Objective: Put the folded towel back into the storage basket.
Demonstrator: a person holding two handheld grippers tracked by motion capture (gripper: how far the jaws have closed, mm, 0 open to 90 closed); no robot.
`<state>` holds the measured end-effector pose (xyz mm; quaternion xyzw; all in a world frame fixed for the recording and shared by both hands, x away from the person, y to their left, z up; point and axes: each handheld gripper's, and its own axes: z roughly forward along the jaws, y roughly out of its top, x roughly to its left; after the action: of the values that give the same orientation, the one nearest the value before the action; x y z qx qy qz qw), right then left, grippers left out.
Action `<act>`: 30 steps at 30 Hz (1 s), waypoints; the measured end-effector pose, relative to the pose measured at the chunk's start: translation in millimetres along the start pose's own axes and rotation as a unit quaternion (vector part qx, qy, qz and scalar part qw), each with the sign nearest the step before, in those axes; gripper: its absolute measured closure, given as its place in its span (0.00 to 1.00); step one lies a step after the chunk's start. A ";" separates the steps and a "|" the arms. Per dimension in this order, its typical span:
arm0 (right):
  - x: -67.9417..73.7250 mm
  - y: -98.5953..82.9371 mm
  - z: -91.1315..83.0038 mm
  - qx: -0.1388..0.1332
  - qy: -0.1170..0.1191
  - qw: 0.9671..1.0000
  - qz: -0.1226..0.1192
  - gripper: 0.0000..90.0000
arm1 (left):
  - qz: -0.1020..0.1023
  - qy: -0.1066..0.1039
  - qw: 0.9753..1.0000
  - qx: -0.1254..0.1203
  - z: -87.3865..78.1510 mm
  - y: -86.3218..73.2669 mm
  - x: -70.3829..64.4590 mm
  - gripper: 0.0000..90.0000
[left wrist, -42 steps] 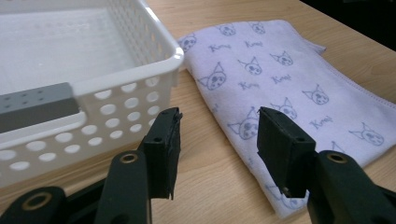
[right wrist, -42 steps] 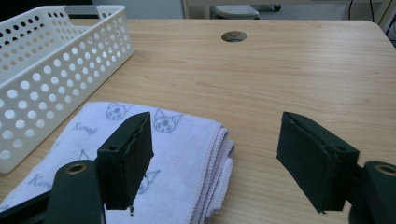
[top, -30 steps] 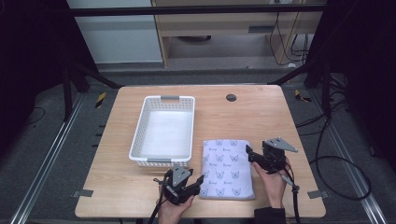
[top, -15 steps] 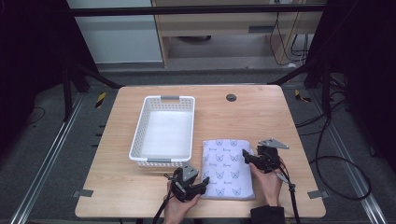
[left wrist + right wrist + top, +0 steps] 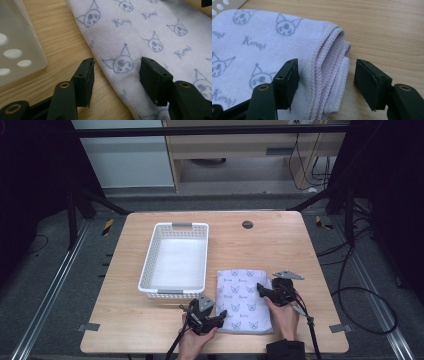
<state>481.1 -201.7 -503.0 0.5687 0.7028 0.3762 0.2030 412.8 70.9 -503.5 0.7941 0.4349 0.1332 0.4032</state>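
the fingers (image 5: 85,80) of the left gripper (image 5: 116,82) stand apart, open, straddling the near left edge of a folded towel (image 5: 150,32): one finger sits over bare wood, the other over the cloth, and nothing is clamped between them. the fingers (image 5: 287,82) of the right gripper (image 5: 328,85) are likewise spread open, one over the printed top of the towel (image 5: 262,45), the other over the wood beyond its right edge, with the stacked, stitched hems of the fold lying in the gap. whether any finger presses on the cloth cannot be told.

in the high view the towel (image 5: 245,300) lies flat on the near half of the wooden worktop (image 5: 280,250), pale lilac with small cat-face prints and script lettering. the left gripper (image 5: 218,314) is at its near left corner, held by the left hand (image 5: 192,344), which comes in from the bottom edge. the right gripper (image 5: 260,289) is at the towel's right side, pointing left across it, held by the right hand (image 5: 286,317); a grey three-cornered plate (image 5: 287,275) rides on top of it and a cable (image 5: 312,335) trails back toward the person.

a white perforated basket (image 5: 176,260) stands just left of the towel, close to its far left corner, with a pale liner in its bottom. a corner of the basket (image 5: 17,50) also shows in the left gripper view. a small dark round disc (image 5: 247,224) is set in the worktop near its far edge, well apart from the towel.
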 end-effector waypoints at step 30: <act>2.9 1.3 -9.0 -0.023 0.064 0.997 0.032 0.85 | -0.014 -0.020 0.999 -0.025 -11.3 4.4 -9.3 0.86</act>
<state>474.7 -201.6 -495.9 0.5608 0.6870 0.4339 0.1590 403.5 68.1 -491.6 0.7801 0.4344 0.1226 0.4333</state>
